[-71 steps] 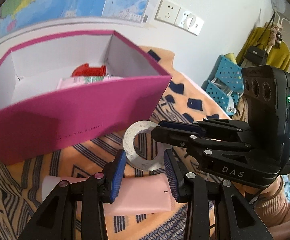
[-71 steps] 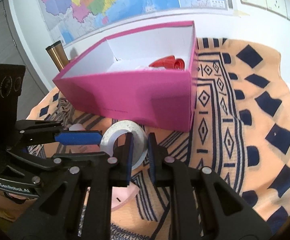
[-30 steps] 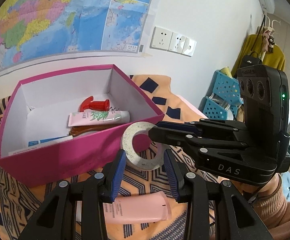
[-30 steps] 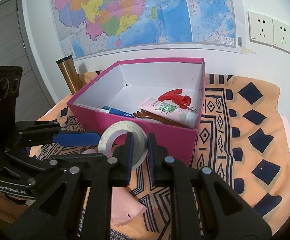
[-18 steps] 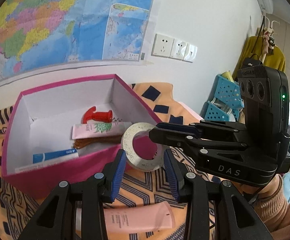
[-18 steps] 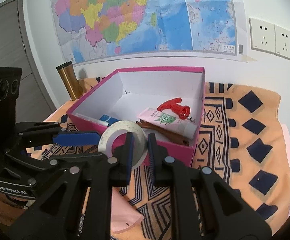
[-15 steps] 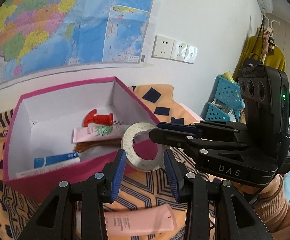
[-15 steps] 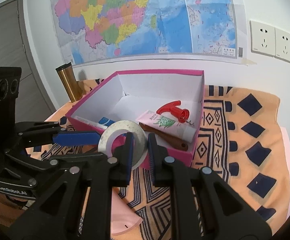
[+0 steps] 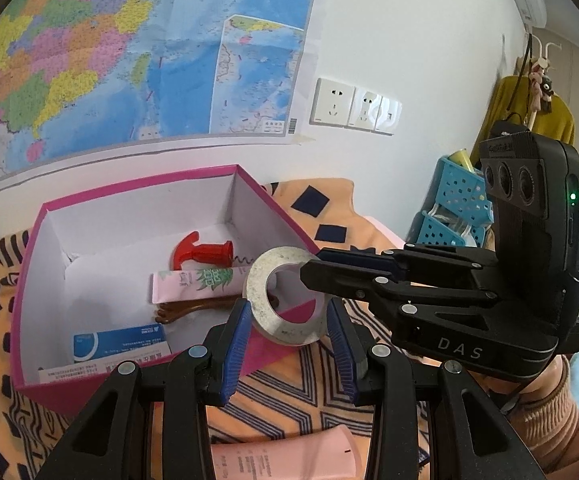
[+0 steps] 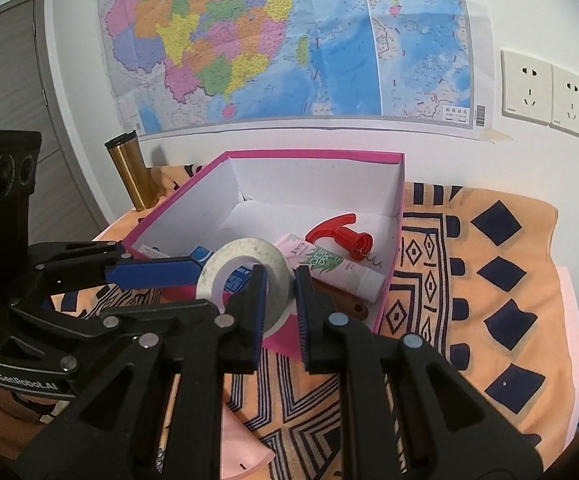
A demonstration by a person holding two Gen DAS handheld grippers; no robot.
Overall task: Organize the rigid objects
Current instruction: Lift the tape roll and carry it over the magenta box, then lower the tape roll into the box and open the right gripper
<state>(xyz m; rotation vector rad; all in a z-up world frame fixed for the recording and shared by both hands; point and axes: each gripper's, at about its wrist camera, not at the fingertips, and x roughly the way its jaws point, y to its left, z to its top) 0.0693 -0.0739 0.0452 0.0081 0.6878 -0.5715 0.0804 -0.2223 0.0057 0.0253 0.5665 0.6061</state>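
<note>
On the far left of the right wrist view, the body of the left claw (image 10: 185, 276) carries the white lettering "GenRobot.AI". Behind it a gold tumbler (image 10: 131, 174) stands at the table's rear left corner, against the wall below a coloured map (image 10: 281, 36).

The pink box (image 9: 29, 280) sits open toward the rear of the table (image 10: 501, 320), which is covered with an orange cloth with dark blue patterns. Inside the box, from left to right, lie a blue-and-white carton (image 9: 119, 342) with small print too fine to read, a brown wooden piece (image 9: 193, 308), a pale pink tube printed with a green pineapple-like picture (image 9: 197, 284) and a red corkscrew (image 9: 203, 254).

The tape roll (image 9: 285, 294), a grey-white ring, hangs in the air over the near right edge of the box. The left claw, its blue pads narrowly apart, grips the roll across its width. The right claw (image 10: 279, 300) is closed nearly all the way, one pad inside the ring's hole and the other outside, pinching the roll's wall on the right side.

A second pink tube (image 9: 289, 460) lies on the cloth near the table's front edge, its print illegible. In the left wrist view the right claw's body reads "DAS", and a sleeve in peach knit (image 9: 561, 428) shows below it. White wall sockets (image 9: 355, 106) sit right of the map.
</note>
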